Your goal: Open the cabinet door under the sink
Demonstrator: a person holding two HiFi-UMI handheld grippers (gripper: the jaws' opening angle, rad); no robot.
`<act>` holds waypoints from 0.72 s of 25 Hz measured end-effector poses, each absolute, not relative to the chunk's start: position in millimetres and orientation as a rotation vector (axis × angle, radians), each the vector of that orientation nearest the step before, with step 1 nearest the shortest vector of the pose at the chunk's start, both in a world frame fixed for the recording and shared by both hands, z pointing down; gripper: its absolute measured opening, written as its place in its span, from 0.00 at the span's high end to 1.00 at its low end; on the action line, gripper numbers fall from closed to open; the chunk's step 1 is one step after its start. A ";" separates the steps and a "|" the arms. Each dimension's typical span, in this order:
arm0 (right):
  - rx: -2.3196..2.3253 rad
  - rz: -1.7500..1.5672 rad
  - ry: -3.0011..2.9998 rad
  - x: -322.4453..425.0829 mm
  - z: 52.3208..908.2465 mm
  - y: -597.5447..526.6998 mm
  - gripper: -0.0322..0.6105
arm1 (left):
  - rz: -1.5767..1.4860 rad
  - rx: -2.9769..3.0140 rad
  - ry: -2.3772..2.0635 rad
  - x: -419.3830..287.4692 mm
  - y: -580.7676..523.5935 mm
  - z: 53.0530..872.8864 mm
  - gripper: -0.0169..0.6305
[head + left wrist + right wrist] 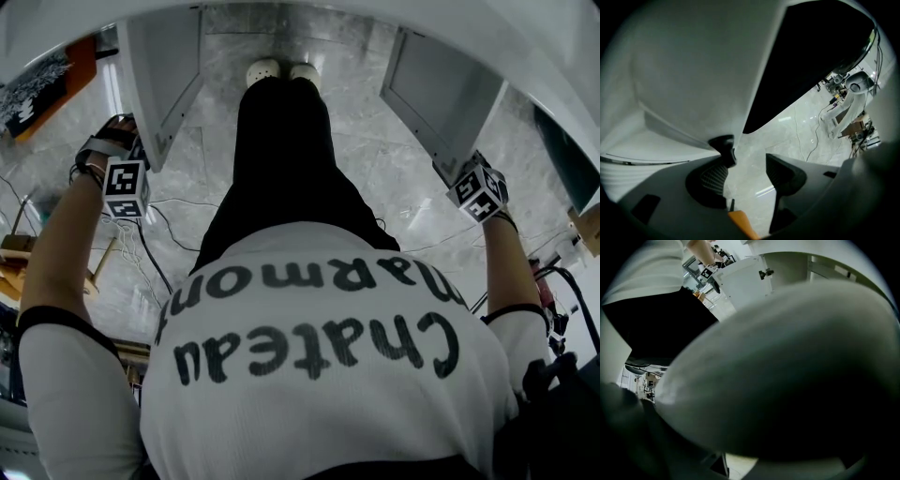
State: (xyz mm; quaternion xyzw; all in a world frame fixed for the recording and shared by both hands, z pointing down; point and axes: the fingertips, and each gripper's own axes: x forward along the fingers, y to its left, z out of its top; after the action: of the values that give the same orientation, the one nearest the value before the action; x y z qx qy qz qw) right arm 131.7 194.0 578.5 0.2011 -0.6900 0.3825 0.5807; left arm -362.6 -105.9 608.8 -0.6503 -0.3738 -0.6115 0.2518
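Two white cabinet doors stand swung out in the head view, the left door (164,66) and the right door (441,94). My left gripper's marker cube (125,187) is at the left door's outer edge. In the left gripper view the left gripper (747,171) is open. Floor shows between its pads, and a black handle (723,143) on the door (693,70) sits at the tip of the left finger. My right gripper's marker cube (478,192) is at the right door's edge. A blurred grey surface (787,366) fills the right gripper view and hides the jaws.
The person stands between the doors, with black trousers (281,159) and light shoes (277,70) on a marble floor. Cables (169,220) trail on the floor at left. Shelves and clutter (37,89) stand at far left, more gear (562,281) at right.
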 end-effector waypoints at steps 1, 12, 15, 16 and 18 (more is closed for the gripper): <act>0.454 0.880 -1.607 131.5 578.7 194.1 0.70 | -1.689 -1.765 -1.008 -365.4 -106.0 609.1 0.61; 0.383 0.832 -1.431 146.0 577.7 199.9 0.61 | -1.941 -1.799 -0.499 -365.7 -138.1 607.1 0.57; 0.380 0.830 -1.377 151.5 577.1 201.3 0.59 | -1.980 -1.787 -0.409 -363.4 -145.7 602.6 0.57; 0.381 0.830 -1.359 153.2 576.7 201.7 0.59 | -1.994 -1.780 -0.383 -363.5 -148.9 600.8 0.57; 0.384 0.831 -1.331 156.3 575.5 203.3 0.59 | -2.012 -1.778 -0.339 -364.4 -153.7 596.3 0.57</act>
State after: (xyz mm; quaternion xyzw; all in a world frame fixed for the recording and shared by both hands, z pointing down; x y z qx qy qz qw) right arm 156.3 203.3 575.5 0.1718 -0.5955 0.3716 0.6912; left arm -364.4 -153.7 596.3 -0.6415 -0.1223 -0.7260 0.2157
